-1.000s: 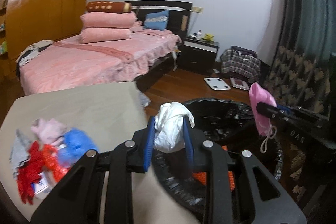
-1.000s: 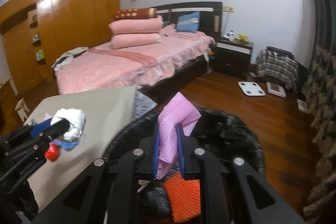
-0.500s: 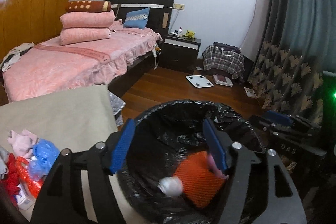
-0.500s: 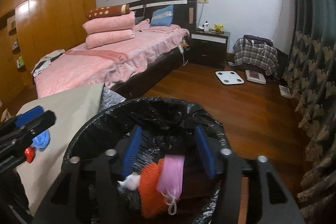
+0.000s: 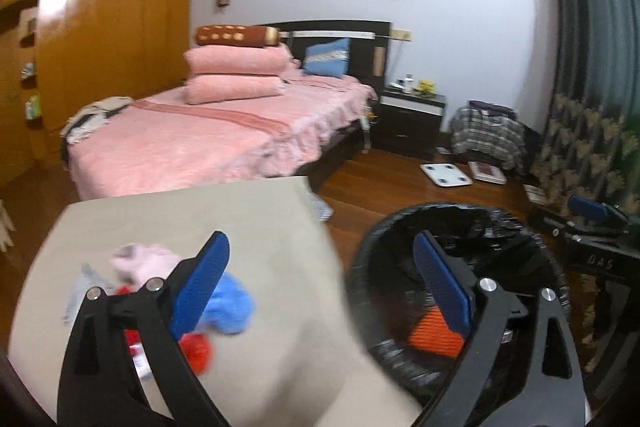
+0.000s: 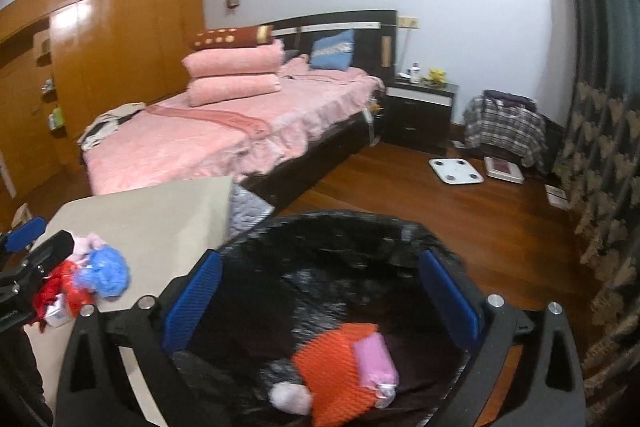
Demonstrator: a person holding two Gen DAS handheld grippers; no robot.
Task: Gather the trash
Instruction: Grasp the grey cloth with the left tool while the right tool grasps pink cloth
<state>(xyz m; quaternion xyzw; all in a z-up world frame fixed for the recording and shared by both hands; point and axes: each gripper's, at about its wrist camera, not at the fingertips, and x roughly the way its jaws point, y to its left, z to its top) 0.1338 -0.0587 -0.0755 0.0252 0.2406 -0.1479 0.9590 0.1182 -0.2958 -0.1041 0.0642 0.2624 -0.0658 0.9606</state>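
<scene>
Left gripper point(image 5: 320, 283): jaws apart, empty, between table point(image 5: 276, 227) and bin point(image 5: 520, 227).
Right gripper point(image 6: 320, 291): jaws apart, above bin.
Trash point(image 5: 224, 303): piled on table; some lay inside bin.

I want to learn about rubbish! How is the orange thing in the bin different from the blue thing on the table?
The orange thing lies inside the black bin; the blue thing sits on the table, not yet collected. The orange one looks flat and ribbed; the blue one looks crumpled and puffy. A pink piece rests on the orange one, while red scraps sit beside the blue one. Both look like soft rubbish.
</scene>
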